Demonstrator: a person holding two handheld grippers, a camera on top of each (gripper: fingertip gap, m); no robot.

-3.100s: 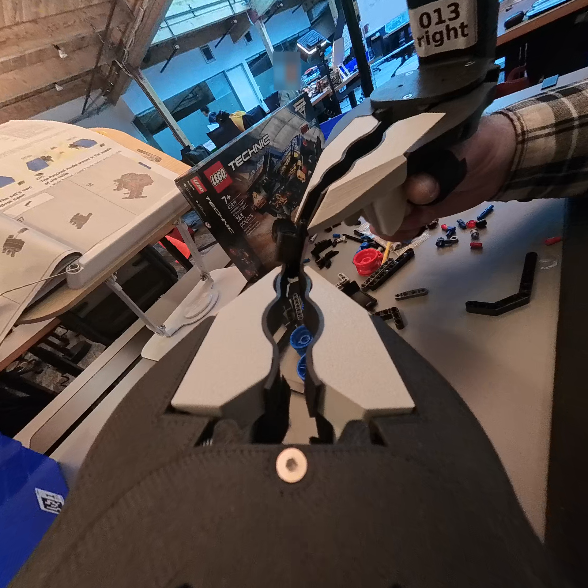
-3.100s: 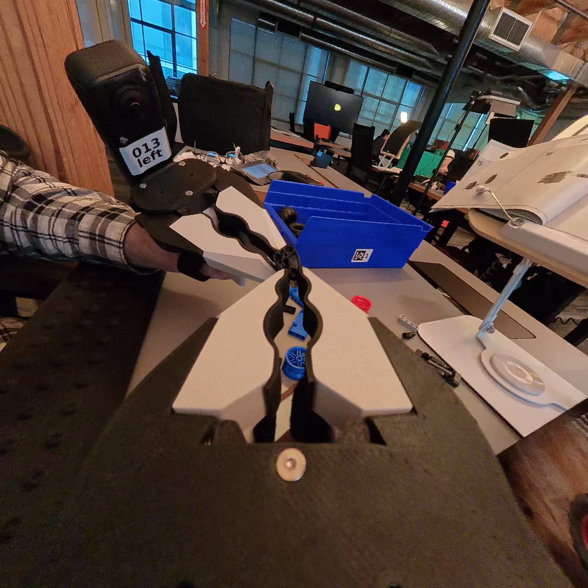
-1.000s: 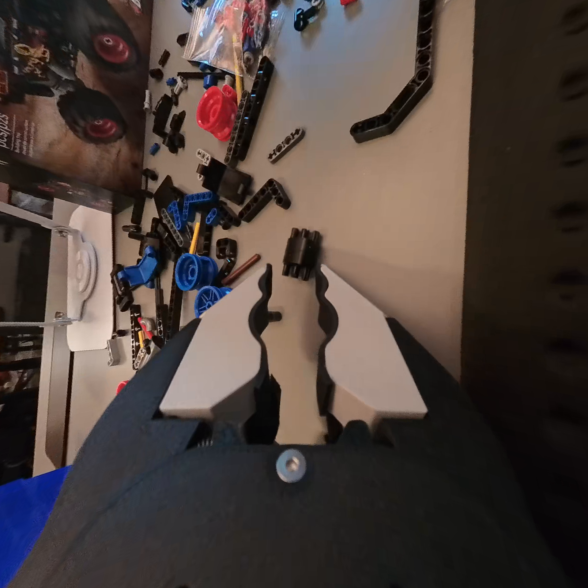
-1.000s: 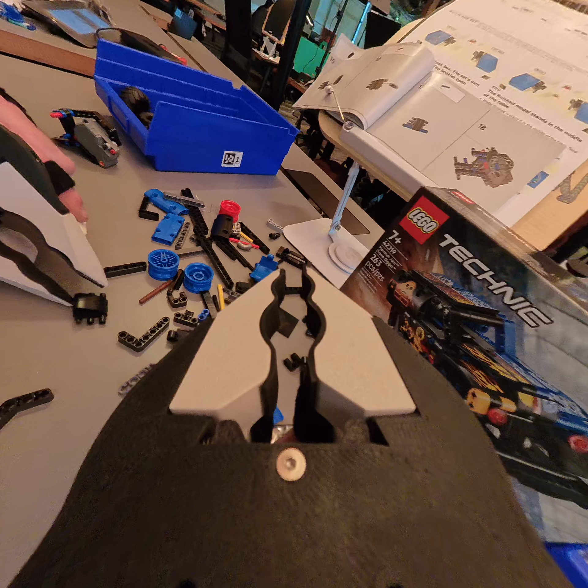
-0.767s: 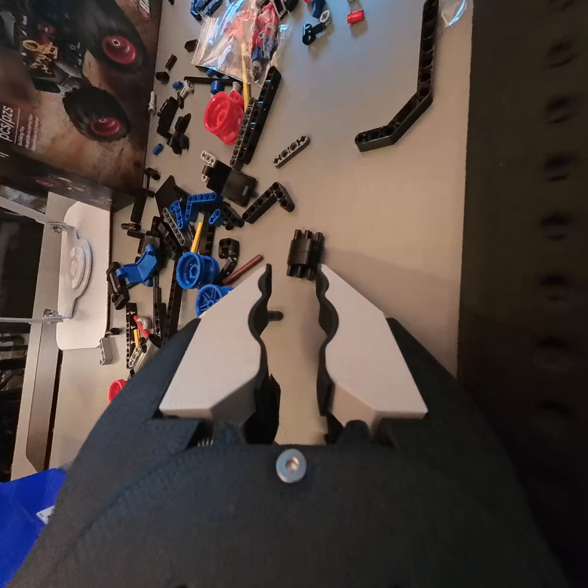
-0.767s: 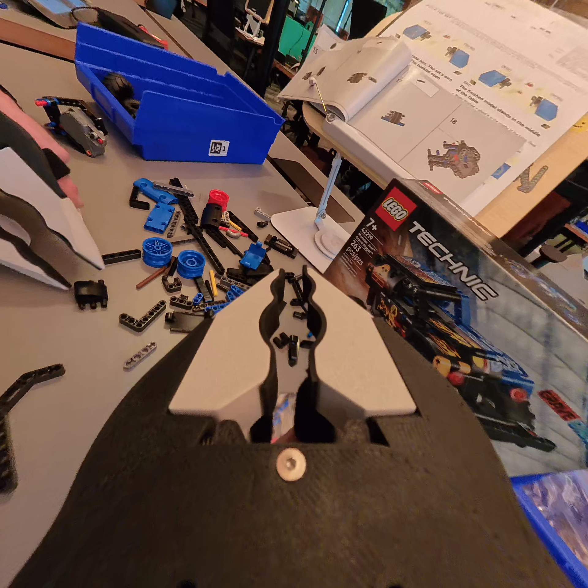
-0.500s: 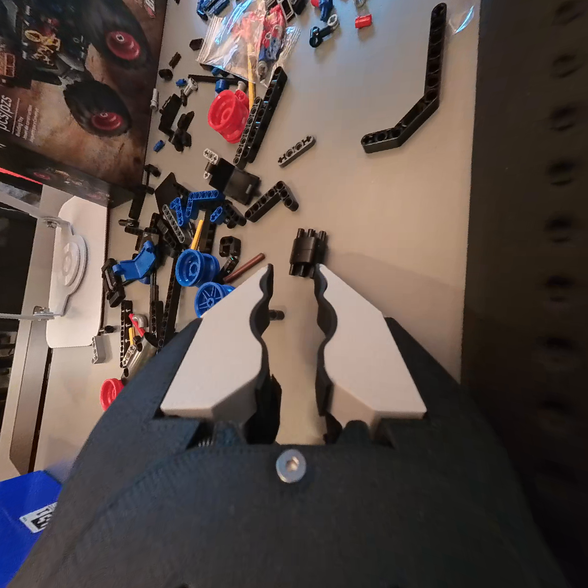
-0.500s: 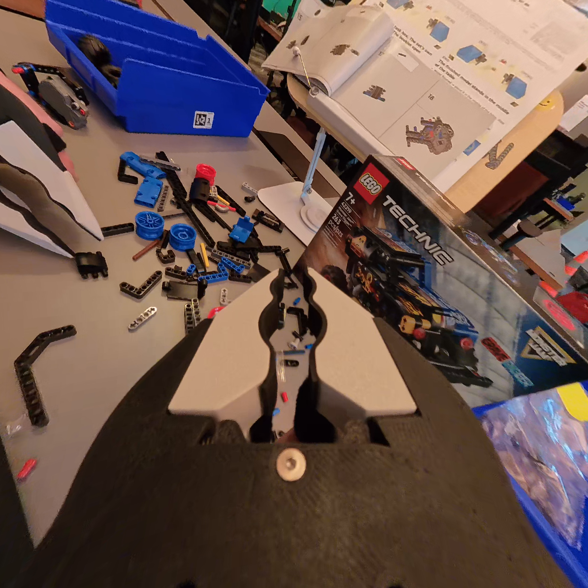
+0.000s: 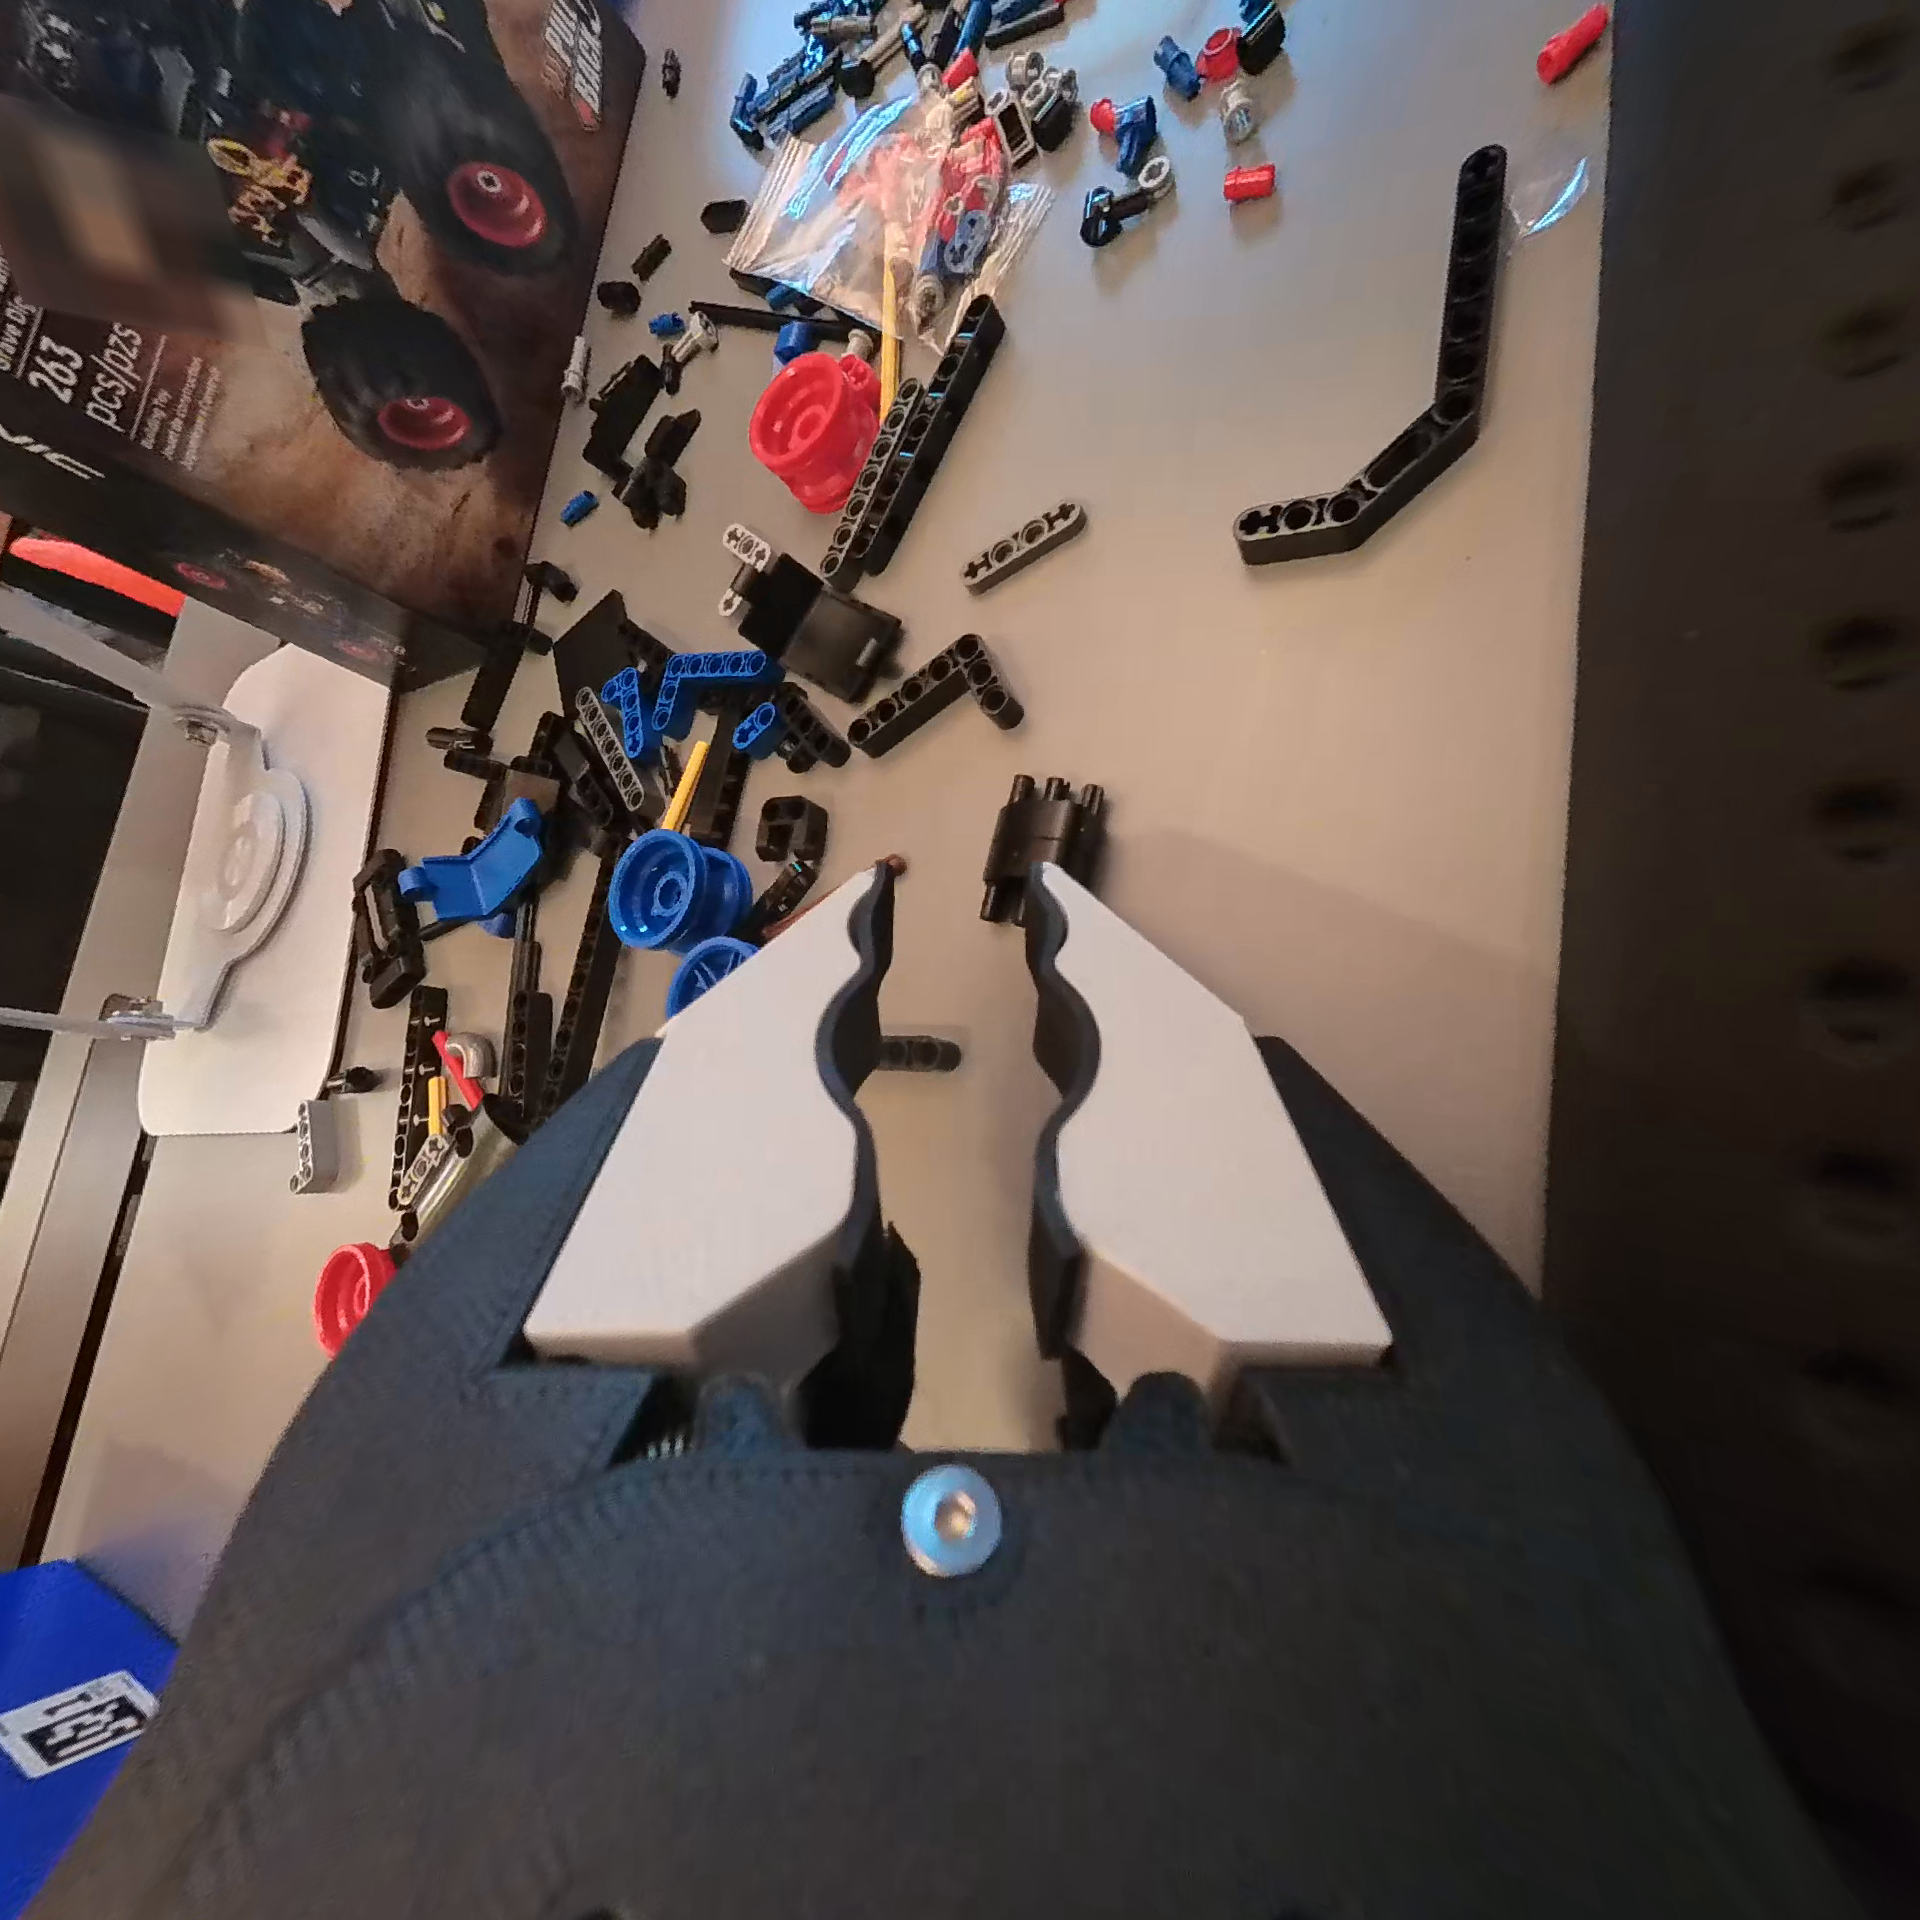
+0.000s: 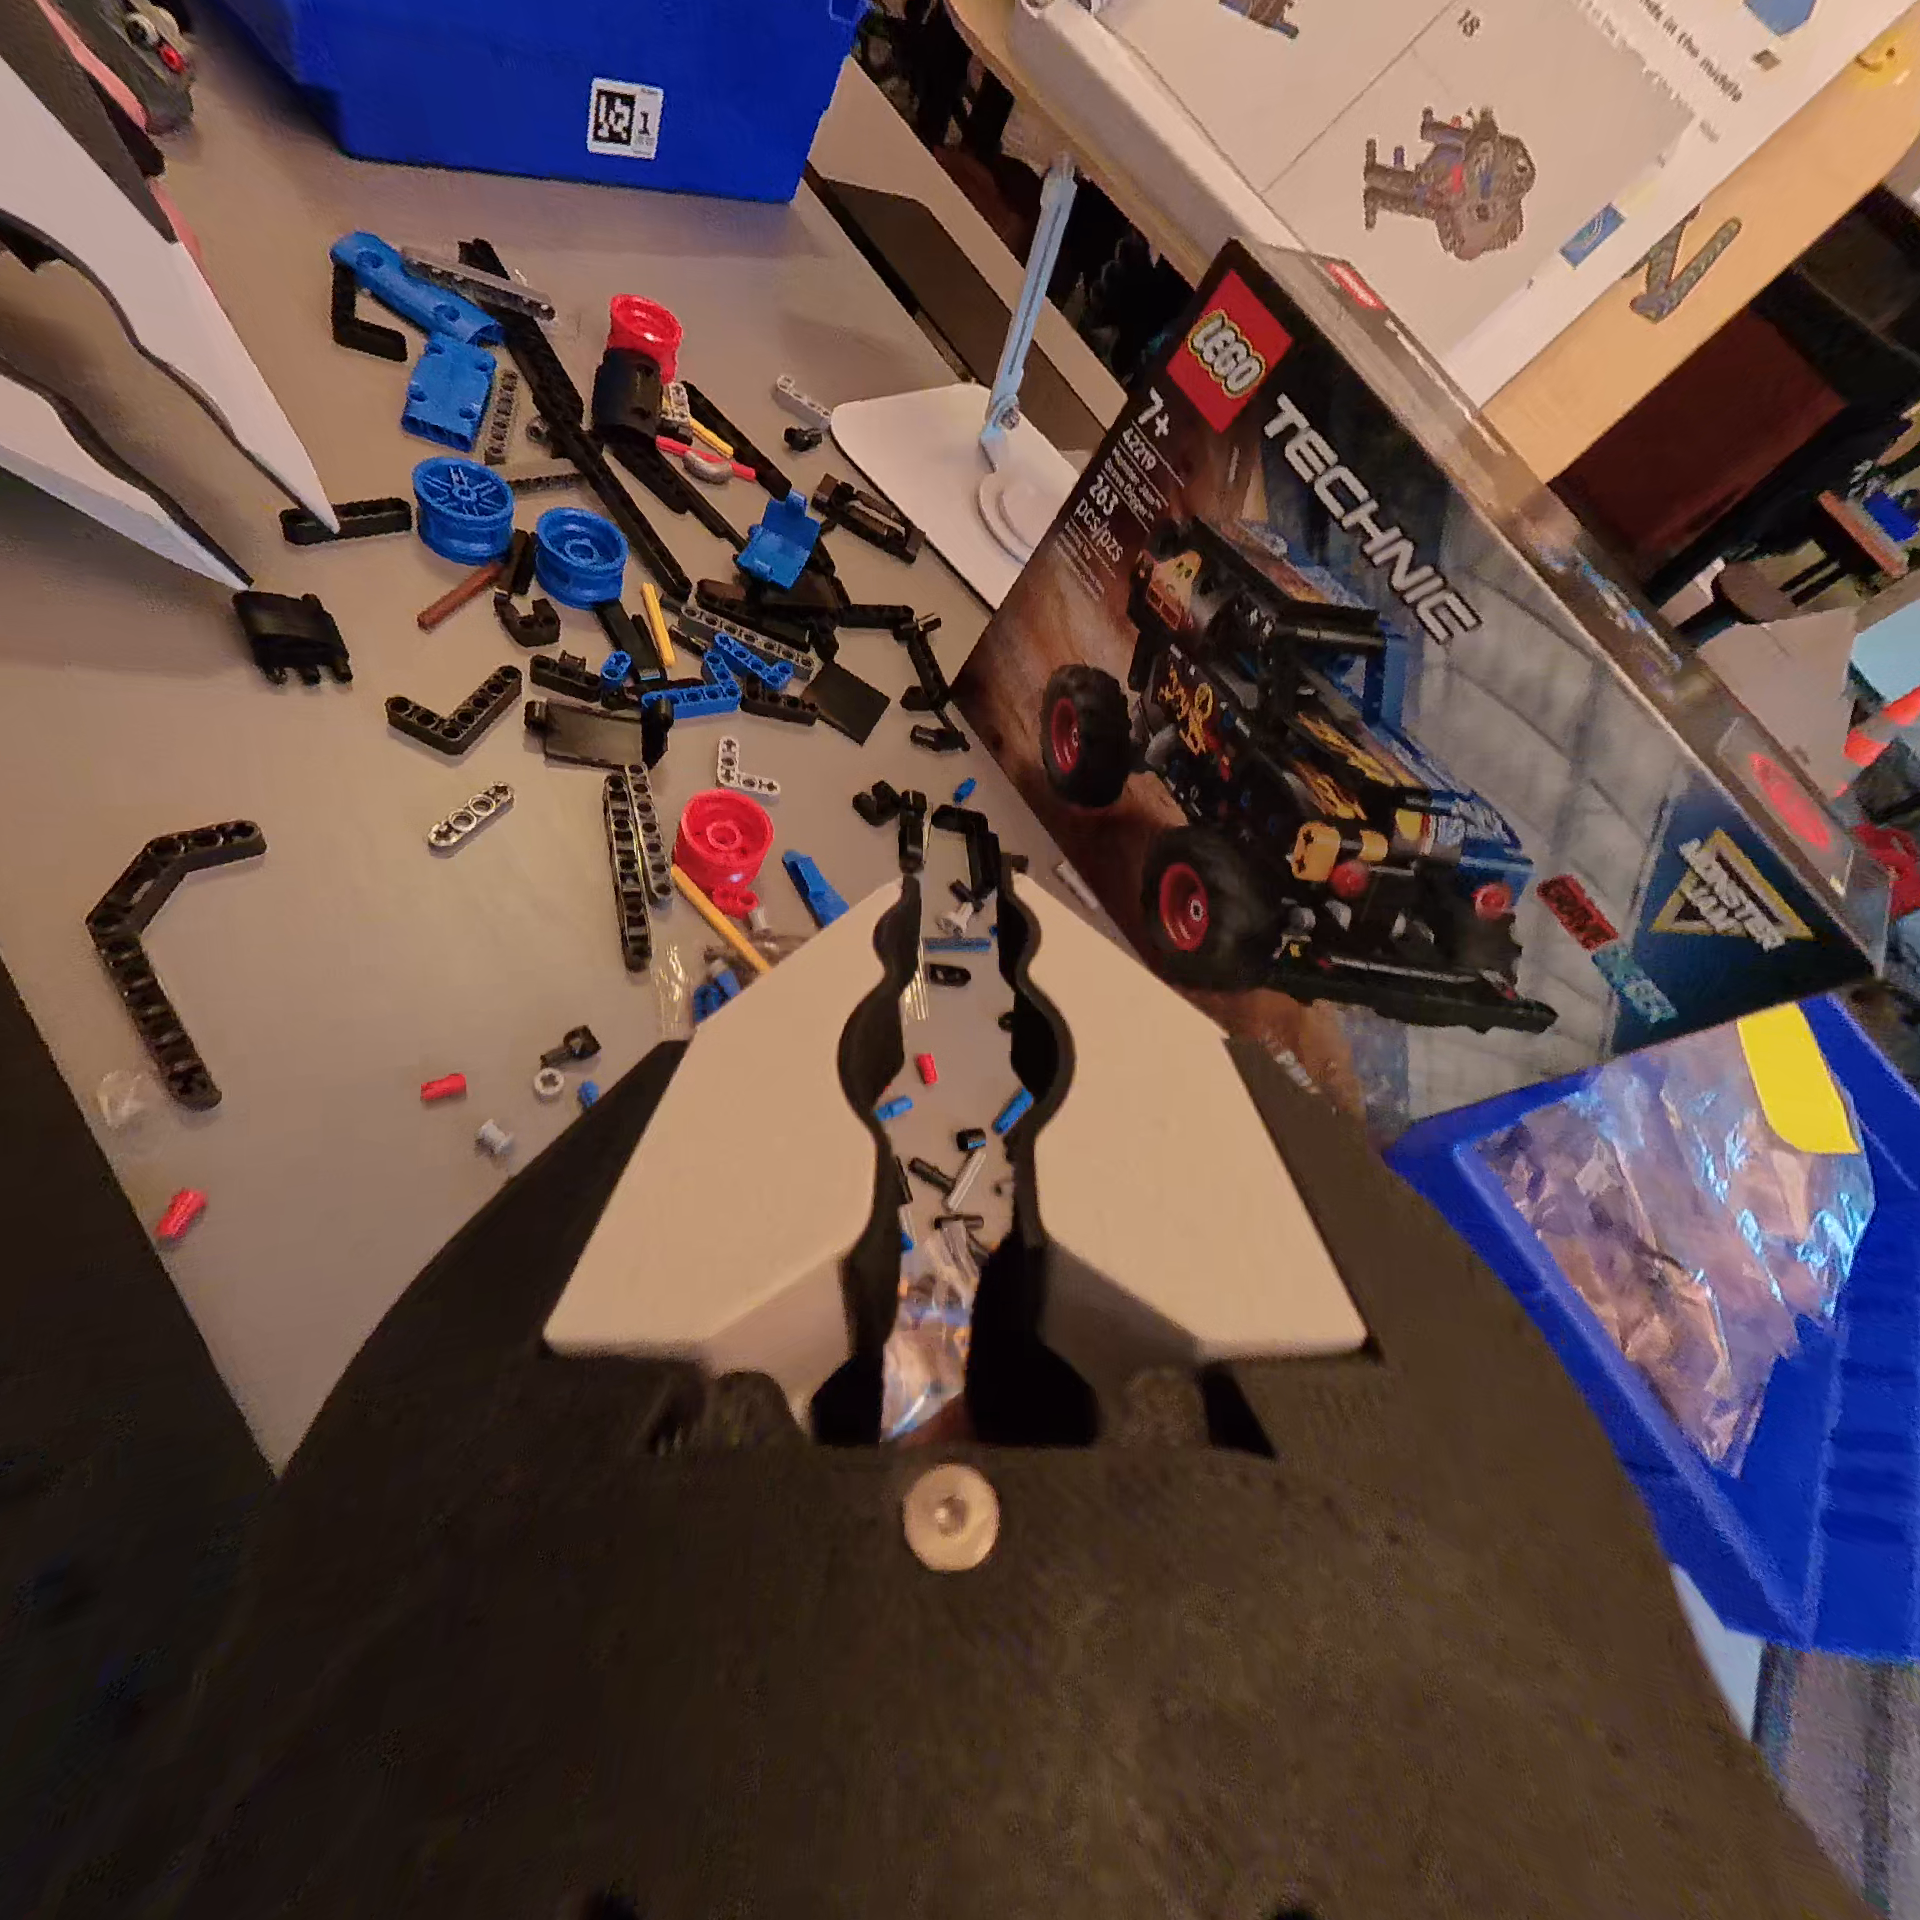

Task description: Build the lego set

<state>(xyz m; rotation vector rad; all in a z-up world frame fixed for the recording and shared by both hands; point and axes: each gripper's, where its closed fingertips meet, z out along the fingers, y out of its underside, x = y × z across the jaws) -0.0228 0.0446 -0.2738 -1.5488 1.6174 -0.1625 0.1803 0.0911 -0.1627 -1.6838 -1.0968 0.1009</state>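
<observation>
Small black connector assembly (image 9: 1044, 844) now lies released on the table (image 9: 1226, 727), just ahead of the left gripper (image 9: 961, 883), whose jaws stand apart, empty. Right gripper (image 10: 956, 888), narrowly parted and empty, has swung toward the loose pins (image 10: 940, 1122): probably fetching the next part.

Your lego pieces lie loose all over the grey table (image 9: 1299, 727). A small black block with three pegs (image 9: 1042, 833) lies flat by itself, apart from the big pile. Two blue wheels (image 10: 520, 530) sit side by side in the pile, next to long black beams. A red wheel (image 9: 814, 429) rests against a long black beam (image 9: 914, 436). A big bent black beam (image 9: 1413, 416) lies flat, well apart from the rest. The lego box (image 10: 1403, 665) stands tilted just beside the pile.
</observation>
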